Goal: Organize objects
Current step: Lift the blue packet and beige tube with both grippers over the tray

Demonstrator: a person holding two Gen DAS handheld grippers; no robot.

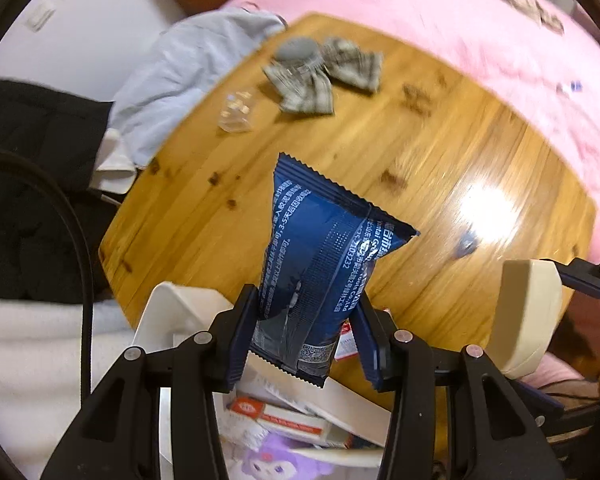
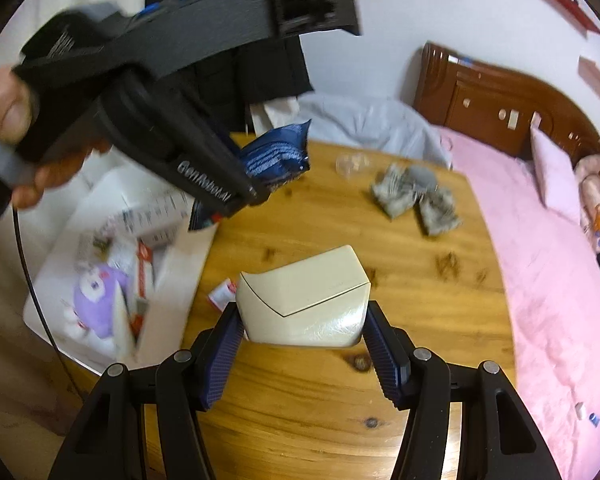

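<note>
1. A bedroom: a wooden desk (image 2: 320, 380) stands beside a bed (image 2: 540, 264) with a pink cover; a dark wooden headboard (image 2: 500, 96) lies at the far right.
2. The left claw (image 1: 306, 332) grips a blue foil packet (image 1: 320, 256) by its lower part, both pads pressed against its sides. The packet is lifted clear of the desk, above the near left edge. Its printed text is too small to read.
3. In the right wrist view the same packet is largely hidden behind the left claw's black body; only a crumpled blue corner shows. A hand (image 2: 8, 128) holds that tool, cut off at the frame's left edge.
4. The right claw (image 2: 304, 340) grips a cream-coloured case (image 2: 304, 300) across its width, held above the desk. In the left wrist view the case is partly cut off at the right.
5. A white box (image 2: 100, 264) sits at the desk's near left edge, holding a purple plush toy (image 2: 100, 292) and red-and-white cartons (image 1: 284, 416). Its contents are blurred and partly covered by the left claw.
6. On the far side of the desk lie a grey checked cloth (image 1: 324, 80) with a grey rounded item (image 1: 298, 50) resting on it, and a clear plastic piece (image 1: 236, 114) just to its left. Motion blur prevents identifying either.
7. A pale blue garment (image 1: 180, 76) lies beyond the desk's far left edge.
</note>
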